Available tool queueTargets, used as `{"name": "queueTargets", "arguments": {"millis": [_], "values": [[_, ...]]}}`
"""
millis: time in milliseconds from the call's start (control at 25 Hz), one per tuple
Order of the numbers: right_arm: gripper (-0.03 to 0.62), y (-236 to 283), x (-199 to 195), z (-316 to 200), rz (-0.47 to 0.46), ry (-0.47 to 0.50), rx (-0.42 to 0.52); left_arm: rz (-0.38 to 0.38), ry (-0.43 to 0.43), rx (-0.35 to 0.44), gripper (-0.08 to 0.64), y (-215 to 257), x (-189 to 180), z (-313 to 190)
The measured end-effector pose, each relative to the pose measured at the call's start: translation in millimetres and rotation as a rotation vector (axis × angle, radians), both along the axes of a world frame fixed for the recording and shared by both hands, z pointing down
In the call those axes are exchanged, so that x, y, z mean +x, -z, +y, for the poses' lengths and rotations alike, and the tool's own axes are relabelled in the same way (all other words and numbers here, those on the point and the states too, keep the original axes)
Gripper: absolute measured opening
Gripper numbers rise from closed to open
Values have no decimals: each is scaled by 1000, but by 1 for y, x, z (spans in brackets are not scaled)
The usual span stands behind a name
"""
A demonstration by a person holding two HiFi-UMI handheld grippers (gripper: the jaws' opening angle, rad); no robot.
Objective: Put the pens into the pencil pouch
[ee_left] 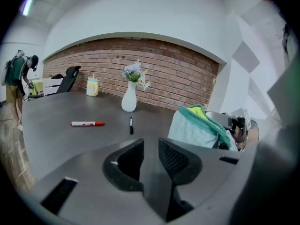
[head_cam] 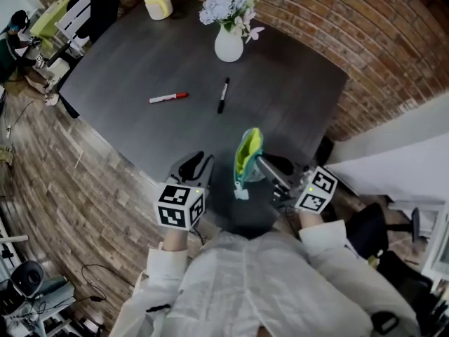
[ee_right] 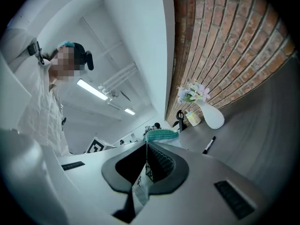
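**Item 1: pencil pouch** point(head_cam: 248, 156). Teal fabric with a yellow-green lining. It is held upright over the desk's point(head_cam: 126, 69) near edge with its zip mouth up, apparently open. Likely light, soft and floppy, so the mouth may sag. Best taken at the rim beside the zip.

**Item 2: red marker** point(head_cam: 168, 97). Lies mid-desk, well apart from the pouch. Probably light and stiff, with a smooth barrel that may roll. Grip across mid-barrel.

**Item 3: black pen** point(head_cam: 222, 95). Lies just right of the marker, near the white vase point(head_cam: 229, 44). Slimmer, so it needs a narrow, centred pinch.

**Right gripper** point(ee_right: 146, 149). Jaws are closed tight on the pouch's thin edge, with a white label hanging between them.

**Left gripper** point(ee_left: 151, 146). Jaws stand partly apart with nothing between them, and it is pointed toward the pens.
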State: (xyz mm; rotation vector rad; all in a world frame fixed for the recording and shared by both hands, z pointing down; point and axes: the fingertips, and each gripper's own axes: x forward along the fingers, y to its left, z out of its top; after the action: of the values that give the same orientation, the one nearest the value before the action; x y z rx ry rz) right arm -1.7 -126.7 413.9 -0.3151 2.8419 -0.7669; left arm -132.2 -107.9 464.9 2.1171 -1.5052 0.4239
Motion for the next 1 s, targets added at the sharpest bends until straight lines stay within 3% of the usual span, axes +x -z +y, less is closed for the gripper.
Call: {"name": "queueTargets", "arguments": {"millis": [200, 560, 1000], "values": [[9, -1, 8, -1, -1, -19, 3, -57, -78, -13, 97, -2, 0, -39], [9, 4, 11, -2, -28, -40, -35, -173, -213, -105, 98, -30, 3, -121], [9, 1, 10, -15, -22, -71, -16, -273, -289, -162, 98, -58, 9, -201]]}}
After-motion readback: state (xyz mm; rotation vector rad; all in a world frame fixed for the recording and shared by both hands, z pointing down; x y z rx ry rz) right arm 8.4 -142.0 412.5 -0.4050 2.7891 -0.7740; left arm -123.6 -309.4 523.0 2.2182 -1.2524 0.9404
